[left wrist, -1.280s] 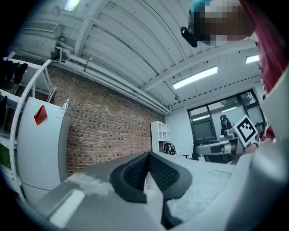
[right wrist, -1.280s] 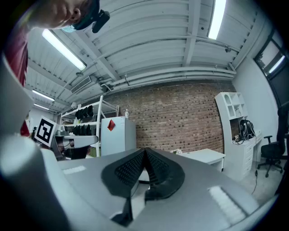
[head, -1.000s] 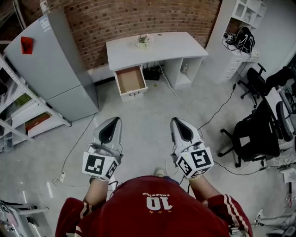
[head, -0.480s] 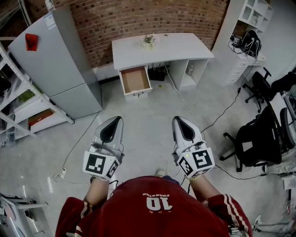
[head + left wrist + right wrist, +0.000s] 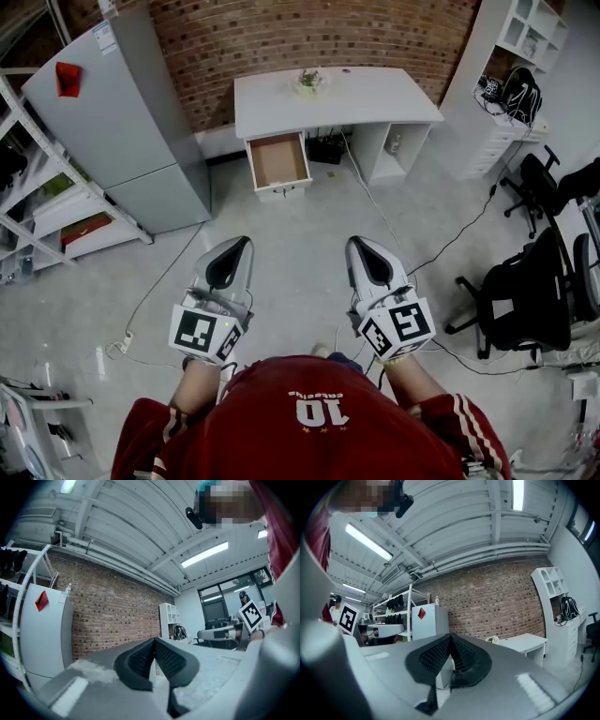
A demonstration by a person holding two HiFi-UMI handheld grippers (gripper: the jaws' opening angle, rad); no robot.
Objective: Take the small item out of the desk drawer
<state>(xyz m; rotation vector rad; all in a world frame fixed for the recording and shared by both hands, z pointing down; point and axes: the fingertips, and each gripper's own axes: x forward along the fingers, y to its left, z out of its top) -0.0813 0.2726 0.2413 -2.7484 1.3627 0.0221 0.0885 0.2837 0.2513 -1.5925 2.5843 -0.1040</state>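
Both the left gripper (image 5: 230, 262) and right gripper (image 5: 367, 262) have fingers pressed together, empty. The open drawer (image 5: 279, 161) lies well ahead of them. The small item inside can't be seen; it is probably light, so pinch its middle.

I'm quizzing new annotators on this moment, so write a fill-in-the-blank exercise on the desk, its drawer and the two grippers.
1. The drawer under the white desk stands ____.
2. The left gripper and the right gripper both have their jaws ____, with nothing between them.
3. The wall behind the desk is built of ____.
4. A small plant stands on top of the ____.

Missing words: open; shut; brick; desk.
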